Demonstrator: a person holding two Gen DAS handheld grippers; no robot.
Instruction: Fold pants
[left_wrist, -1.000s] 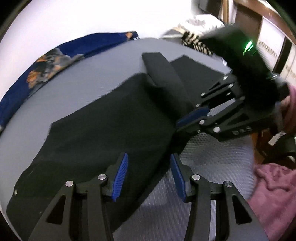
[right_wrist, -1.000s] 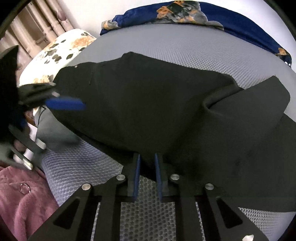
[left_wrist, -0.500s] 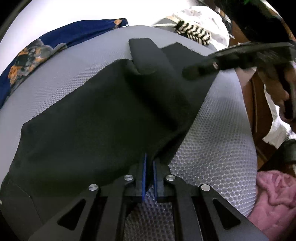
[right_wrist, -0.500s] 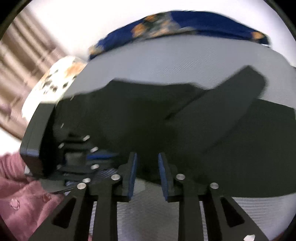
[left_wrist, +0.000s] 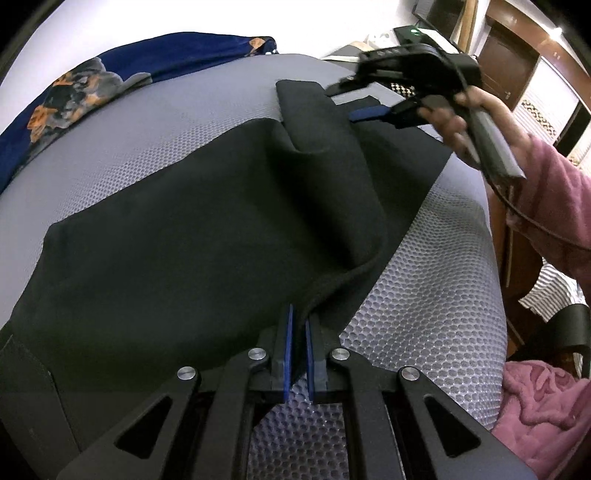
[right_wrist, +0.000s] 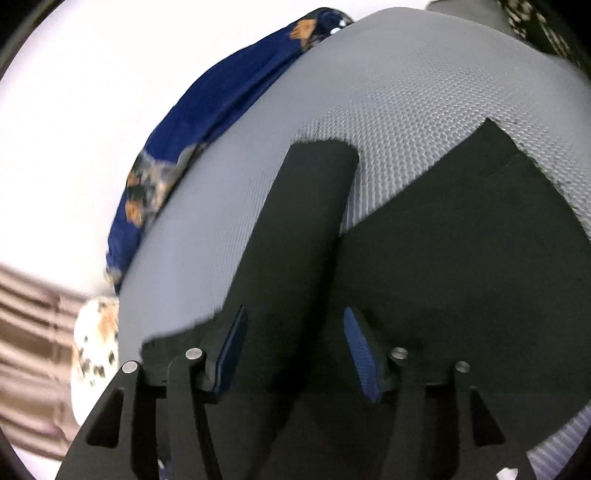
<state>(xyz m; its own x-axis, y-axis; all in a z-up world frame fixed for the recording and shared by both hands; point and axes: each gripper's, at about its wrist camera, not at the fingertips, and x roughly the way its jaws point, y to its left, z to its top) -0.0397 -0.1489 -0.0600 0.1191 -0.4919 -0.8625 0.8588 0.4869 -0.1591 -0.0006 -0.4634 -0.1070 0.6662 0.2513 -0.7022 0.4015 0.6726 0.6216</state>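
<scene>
The black pants (left_wrist: 192, 229) lie spread on a grey mesh bed surface (left_wrist: 436, 295). My left gripper (left_wrist: 299, 325) is shut on the near edge of the pants, lifting a ridge of cloth. One narrow leg end (left_wrist: 306, 110) is folded over toward the far side. My right gripper (left_wrist: 373, 107) is open at that far leg, held by a hand. In the right wrist view the right gripper (right_wrist: 291, 339) stands open over the black pants (right_wrist: 443, 266), with the narrow leg (right_wrist: 306, 206) running ahead between the fingers.
A blue patterned cloth (left_wrist: 74, 96) lies along the far edge by the white wall. A pink garment (left_wrist: 543, 402) is at the right of the bed. Wooden furniture (left_wrist: 517, 55) stands at the back right. A spotted pillow (right_wrist: 96, 343) lies at the left.
My left gripper closed on the pants' near edge and holds it. My right gripper let go of the pants, opened, and moved away to the far leg end.
</scene>
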